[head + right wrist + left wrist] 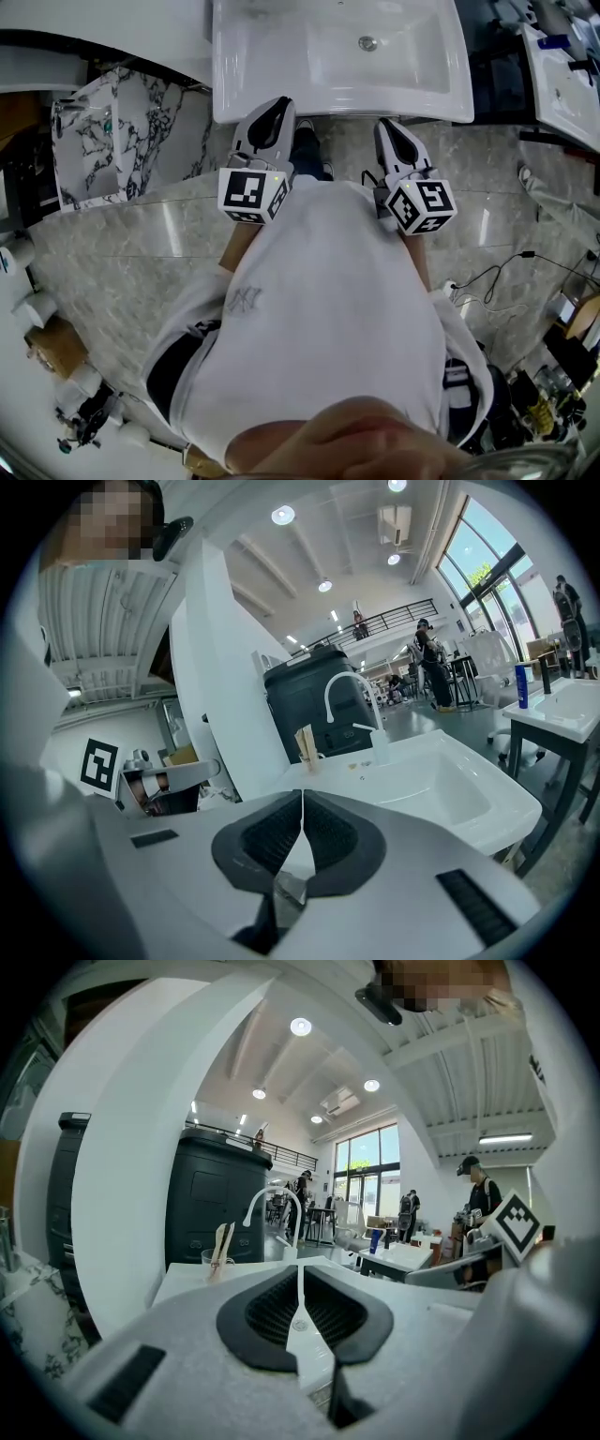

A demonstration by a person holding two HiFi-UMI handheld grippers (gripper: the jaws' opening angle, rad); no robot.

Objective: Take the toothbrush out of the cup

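A clear cup [216, 1263] stands at the back left corner of the white sink [281, 94], with pale wooden toothbrush handles [221, 1241] sticking up out of it. In the right gripper view the cup [310, 757] and the toothbrush [306, 742] are left of the white faucet [352, 700]. Both grippers hover in front of the sink's near edge, well short of the cup. My left gripper [274, 114] [300, 1281] is shut with nothing in it. My right gripper [394, 139] [302, 803] is shut and holds nothing either. The head view does not show the cup.
A white soap dispenser [381, 743] stands beside the faucet. A tall dark tank [216, 1206] rises behind the sink. A marble-patterned unit [94, 141] is at the left, a second sink [562, 80] at the right, cables [506, 272] on the floor. People stand far off.
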